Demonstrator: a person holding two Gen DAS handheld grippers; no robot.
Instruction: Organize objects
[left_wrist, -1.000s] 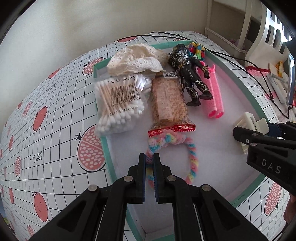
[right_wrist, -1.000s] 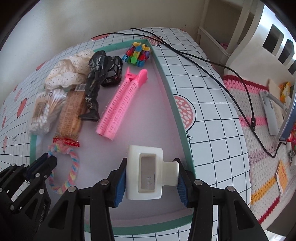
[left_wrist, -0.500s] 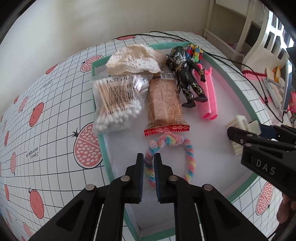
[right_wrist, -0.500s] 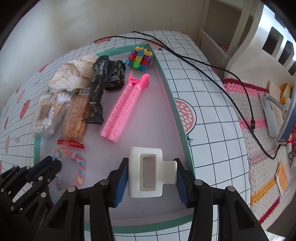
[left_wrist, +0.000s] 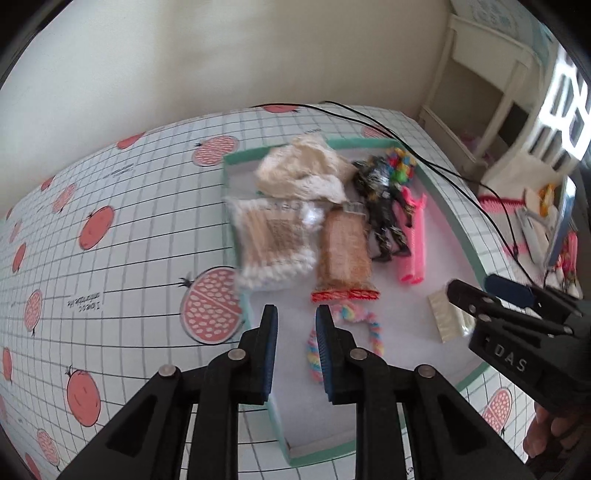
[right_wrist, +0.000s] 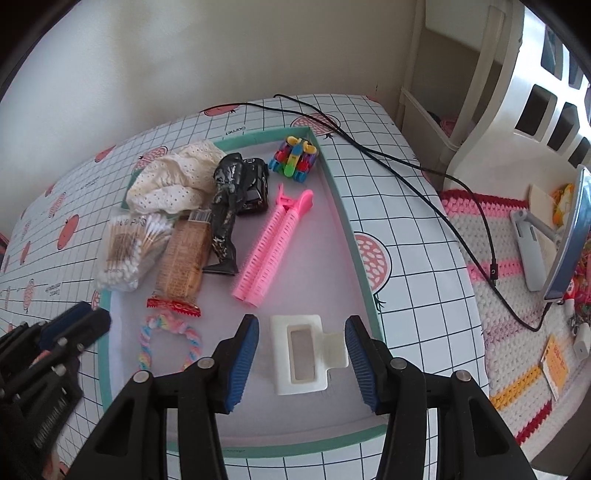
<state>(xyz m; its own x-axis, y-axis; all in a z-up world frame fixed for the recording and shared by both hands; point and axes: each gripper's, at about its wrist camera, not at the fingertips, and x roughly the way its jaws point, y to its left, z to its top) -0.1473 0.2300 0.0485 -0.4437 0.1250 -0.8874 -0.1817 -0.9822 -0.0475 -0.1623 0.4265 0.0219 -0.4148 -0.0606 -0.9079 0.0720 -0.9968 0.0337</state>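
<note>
Now | right hand-held gripper spread around white clip | left hand-held gripper parted | rainbow loop beside

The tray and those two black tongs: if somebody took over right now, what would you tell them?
Left tongs: open, empty, over the tray's near-left rim.
Right tongs: open, straddling the white hair clip without gripping it.
Already lying in the tray: clip, rainbow rope loop, snack packet, cotton swabs, lace cloth, black figure, pink roller, block toy.
Left: cannot tell; nothing loose shows on the tablecloth.
</note>
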